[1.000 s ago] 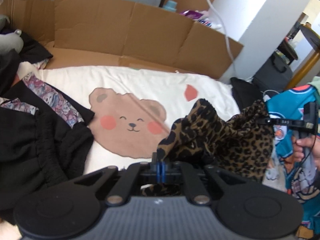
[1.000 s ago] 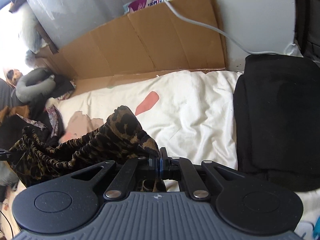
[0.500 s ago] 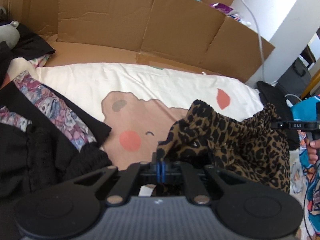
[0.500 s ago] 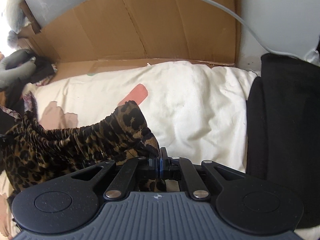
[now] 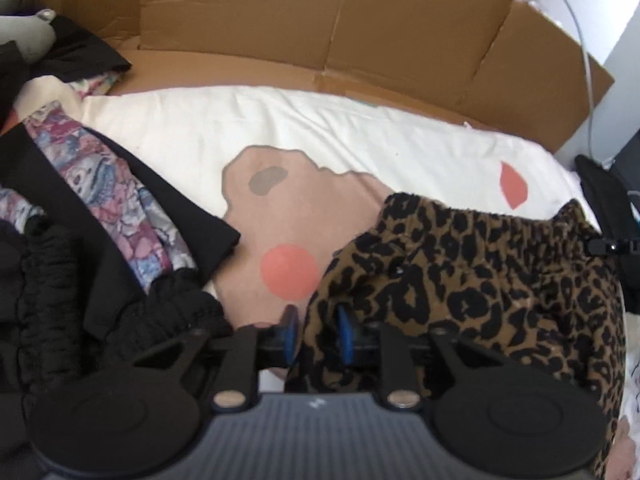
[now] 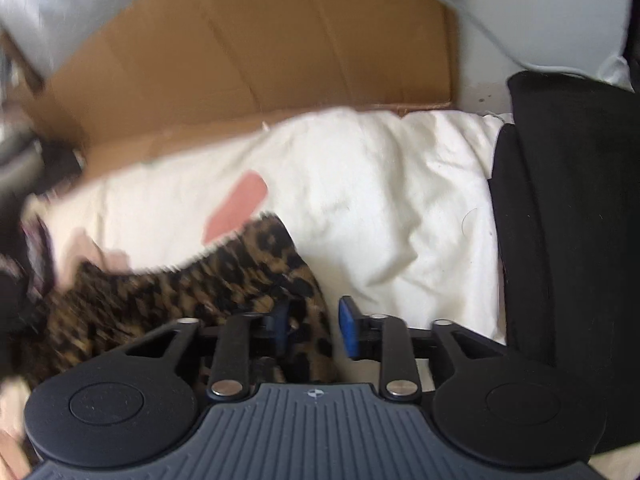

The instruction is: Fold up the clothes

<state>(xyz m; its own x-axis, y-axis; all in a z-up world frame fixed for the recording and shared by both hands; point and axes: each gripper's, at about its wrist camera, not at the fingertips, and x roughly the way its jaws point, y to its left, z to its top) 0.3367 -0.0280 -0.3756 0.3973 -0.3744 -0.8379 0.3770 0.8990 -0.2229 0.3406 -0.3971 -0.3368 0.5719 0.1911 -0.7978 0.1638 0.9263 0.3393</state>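
**Desk:** As the leopard-print garment [image 5: 480, 280] lies spread on the cream bear-print bedcover [image 5: 320, 128], what are the tongs doing?

**Photographer:** The left tongs [image 5: 316, 334] stand parted, blue pads either side of the garment's near left edge, with cloth between them but no pinch that I can see. The right tongs [image 6: 314, 326] are parted too, at the opposite corner; the cloth [image 6: 200, 280] sits against the left pad and the other pad is clear of it. That frame is blurred.

**Desk:** How will the garment handle?

**Photographer:** My reading: light, soft and floppy. It bunches and drapes, so it should not hold a crease unaided. The gathered band [image 5: 500, 220] along the far edge looks like elastic, thicker and likelier to give a firm pinch than the loose body. I would take it by that band's two ends, or by the corners, and keep it taut.

**Desk:** Anything around it?

**Photographer:** A black garment with a patterned lining [image 5: 120, 216] lies just to the left, touching the bedcover. A black fabric mass [image 6: 568, 240] sits to the right. A cardboard wall [image 5: 320, 20] stands behind the bed.

**Desk:** Any brands or writing?

**Photographer:** None legible. Only a small white mark on each tool's grey body, too small to read.
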